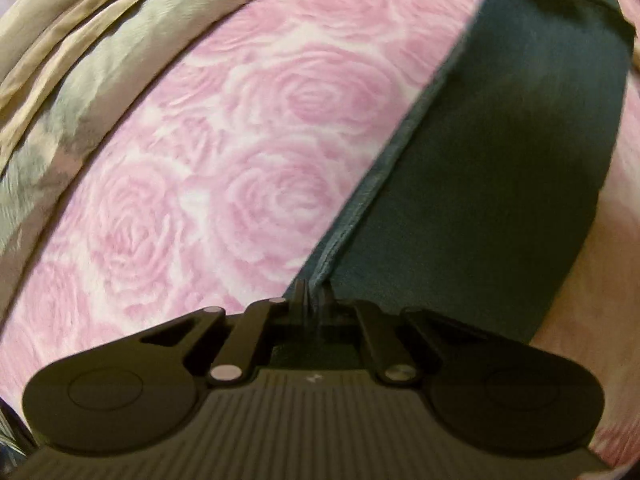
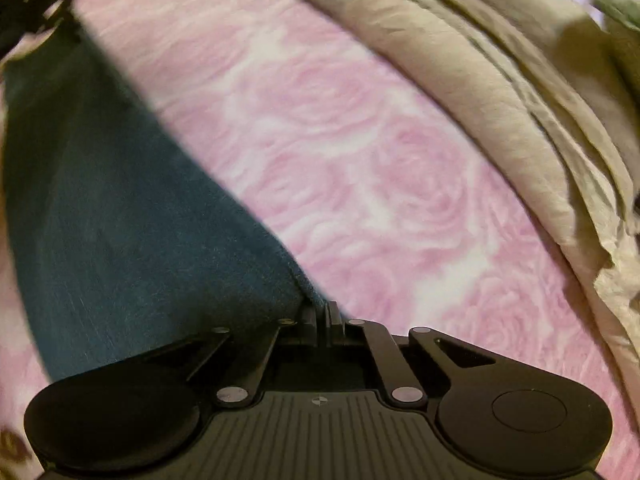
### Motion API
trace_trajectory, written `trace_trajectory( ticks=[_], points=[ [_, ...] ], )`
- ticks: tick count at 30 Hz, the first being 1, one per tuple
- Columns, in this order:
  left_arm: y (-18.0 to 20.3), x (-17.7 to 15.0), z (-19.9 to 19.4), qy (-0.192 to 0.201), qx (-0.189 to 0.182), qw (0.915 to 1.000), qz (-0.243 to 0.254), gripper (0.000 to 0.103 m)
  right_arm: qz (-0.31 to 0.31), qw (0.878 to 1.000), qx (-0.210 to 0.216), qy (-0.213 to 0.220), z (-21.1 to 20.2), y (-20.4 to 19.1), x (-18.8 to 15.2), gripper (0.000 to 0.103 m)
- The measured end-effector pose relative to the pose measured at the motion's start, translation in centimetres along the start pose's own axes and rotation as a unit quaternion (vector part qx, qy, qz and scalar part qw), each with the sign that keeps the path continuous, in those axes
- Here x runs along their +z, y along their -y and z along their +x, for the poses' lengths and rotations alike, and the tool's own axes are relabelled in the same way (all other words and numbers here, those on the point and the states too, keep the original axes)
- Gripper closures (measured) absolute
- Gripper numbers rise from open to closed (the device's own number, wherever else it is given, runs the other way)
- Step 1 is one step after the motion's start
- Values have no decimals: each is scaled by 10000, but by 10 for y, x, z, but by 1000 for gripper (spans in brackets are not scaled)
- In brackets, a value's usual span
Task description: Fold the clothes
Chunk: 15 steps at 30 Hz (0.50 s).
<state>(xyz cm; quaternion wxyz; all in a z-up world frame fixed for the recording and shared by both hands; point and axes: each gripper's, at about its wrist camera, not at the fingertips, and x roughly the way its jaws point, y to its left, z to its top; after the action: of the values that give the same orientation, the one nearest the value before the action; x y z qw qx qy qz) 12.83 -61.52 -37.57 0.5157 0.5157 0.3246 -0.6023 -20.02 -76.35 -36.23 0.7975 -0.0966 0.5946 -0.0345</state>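
Two wrist views, one moment. Left tool [image 1: 314,292]: jaws drawn together on the hem edge of a dark teal garment [image 1: 500,152], pinching a corner. Right tool [image 2: 322,312]: jaws likewise narrow, clamped on another corner of the same garment [image 2: 120,200]. The cloth runs as a taut band from each tool toward the other; the far tool shows at the top corner of each view. It hangs stretched between the two, prob. just above the pink rose-print bed cover [image 1: 240,140], though blur makes contact w/ the bed hard to judge. Holding both corners under tension keeps the panel flat and its edges straight, i.e. ready to be laid down or doubled over w/o creases. A heap of beige bedding [image 1: 80,60] lies along the far side of the bed, well apart from the garment. Whether this is a first or later fold cannot be told.
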Motion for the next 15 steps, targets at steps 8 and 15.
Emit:
trace_trajectory(
  ticks=[8, 15],
  points=[
    [-10, -4, 5, -118, 528, 9979, -368, 64, 1002, 9926, -596, 337, -10, 9, -3, 20],
    [39, 21, -40, 297, 366, 9989, 60, 70, 3951, 9132, -660, 753, -77, -33, -110, 20]
  ],
)
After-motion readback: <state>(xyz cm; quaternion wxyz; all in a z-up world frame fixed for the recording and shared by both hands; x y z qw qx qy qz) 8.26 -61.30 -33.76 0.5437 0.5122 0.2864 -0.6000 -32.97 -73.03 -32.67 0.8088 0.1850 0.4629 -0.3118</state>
